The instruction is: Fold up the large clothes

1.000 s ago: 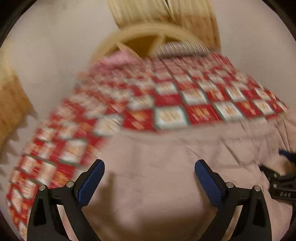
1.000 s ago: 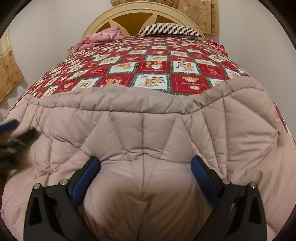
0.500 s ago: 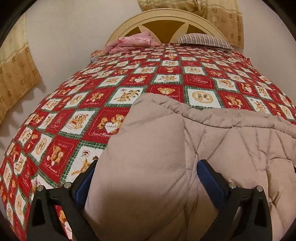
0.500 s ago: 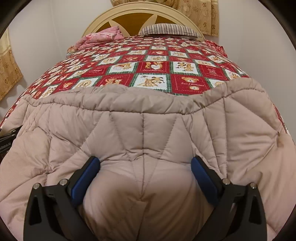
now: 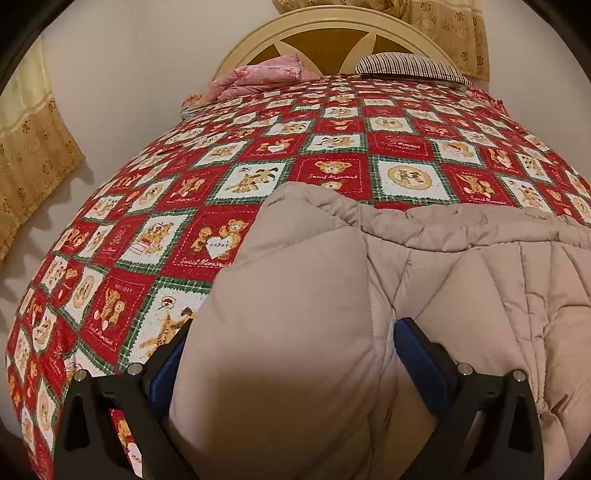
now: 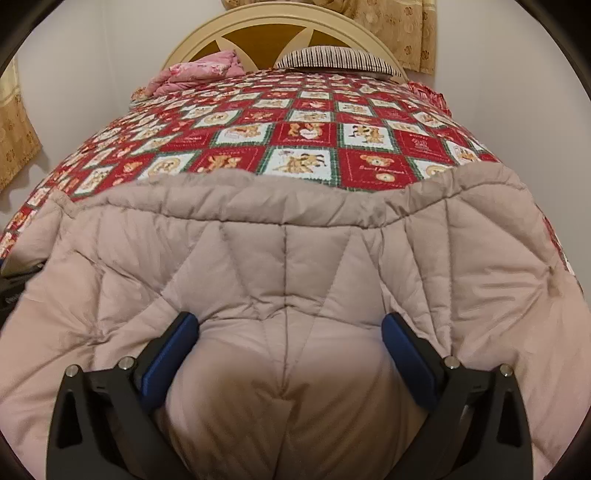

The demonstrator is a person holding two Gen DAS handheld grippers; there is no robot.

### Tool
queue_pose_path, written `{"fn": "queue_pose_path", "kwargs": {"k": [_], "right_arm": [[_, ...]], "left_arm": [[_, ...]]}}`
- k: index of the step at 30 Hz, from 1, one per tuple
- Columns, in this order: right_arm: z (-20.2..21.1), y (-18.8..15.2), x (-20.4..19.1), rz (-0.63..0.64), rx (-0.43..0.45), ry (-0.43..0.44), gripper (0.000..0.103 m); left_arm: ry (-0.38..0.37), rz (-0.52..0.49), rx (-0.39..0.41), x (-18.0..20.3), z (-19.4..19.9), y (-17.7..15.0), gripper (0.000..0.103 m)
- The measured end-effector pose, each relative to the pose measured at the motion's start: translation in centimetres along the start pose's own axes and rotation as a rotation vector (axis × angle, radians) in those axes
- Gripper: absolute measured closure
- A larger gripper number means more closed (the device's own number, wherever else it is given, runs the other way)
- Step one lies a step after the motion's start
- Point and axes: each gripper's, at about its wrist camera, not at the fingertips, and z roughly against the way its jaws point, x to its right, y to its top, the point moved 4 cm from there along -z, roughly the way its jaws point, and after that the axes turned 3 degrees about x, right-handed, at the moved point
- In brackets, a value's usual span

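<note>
Left gripper point(image 5: 288, 362) sits low over the coat point(image 5: 461, 280), jaws spread wide, a puffy fold of beige padding bulging up between the two blue pads point(image 5: 417, 362). The near pad on its left is half hidden behind that fold. Whether the pads actually press the fabric, I cannot tell.

Right gripper point(image 6: 290, 354) shows the same picture: jaws spread, blue pads point(image 6: 406, 358) on either side of a rounded swell of the coat point(image 6: 288, 258), with a stitched seam running straight ahead of it down the middle.

Out from there, the coat lies across the near end of the bed, its edge forming a rumpled ridge just ahead of both grippers. Far to the right gripper's left, a sliver of the left gripper point(image 6: 14, 280) pokes in at the coat's edge.

Beyond the ridge, the red teddy-bear quilt point(image 5: 325, 147) stretches away to a pink bundle point(image 5: 258, 75) and a striped pillow point(image 5: 410, 66) against the cream headboard point(image 5: 325, 26). Gold curtains point(image 5: 29, 147) hang off to the left.
</note>
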Motion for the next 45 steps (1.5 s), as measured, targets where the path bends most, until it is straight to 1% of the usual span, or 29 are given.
{"fn": "queue_pose_path", "kwargs": {"k": [2,3,5,7,10,12,14,17,24,33,37,45], "right_arm": [[2.3,0.3,0.1,-0.071,0.057,0.018,0.006],[3.9,0.5,-0.3,-0.114,0.1,0.056,0.005],[5.3,0.5,-1.6,-0.115,0.128,0.095,0.003],[5.9,0.1,-3.5,-0.07,0.142,0.119,0.003],[4.4,-1.1,-5.7,-0.005,0.118,0.093,0.003],[3.2,-1.9,-5.9,0.016,0.117,0.061,0.002],[2.8,-2.4,-5.9,0.032,0.125,0.046,0.001],[2.1,-2.5,-6.0,0.053,0.116,0.021,0.0],[1.1,-2.8,-6.0,0.062,0.072,0.01,0.0],[0.5,-2.9,-6.4,0.089,0.044,-0.023,0.0],[0.1,-2.9,-6.3,0.088,0.034,-0.017,0.0],[-0.2,-3.0,-6.5,0.101,0.025,-0.037,0.0]], "left_arm": [[0.001,0.001,0.003,0.0,0.0,0.0,0.001],[0.002,0.0,0.004,0.0,0.0,0.0,0.001],[0.001,0.001,0.004,-0.1,0.0,0.0,0.001],[0.002,0.0,0.005,0.0,0.0,0.0,0.001],[0.002,0.002,0.008,0.0,0.1,0.0,0.001],[-0.002,0.005,0.009,0.0,0.2,0.1,0.001],[0.0,0.004,0.008,0.0,0.2,0.1,0.001],[-0.001,0.004,0.008,0.0,0.2,0.1,0.001],[0.0,0.003,0.009,0.0,0.2,0.1,0.001],[0.0,0.003,0.008,-0.1,0.2,0.1,0.001],[-0.001,0.004,0.008,0.0,0.2,0.0,0.001],[-0.001,0.004,0.008,-0.1,0.2,0.1,0.001]]}}
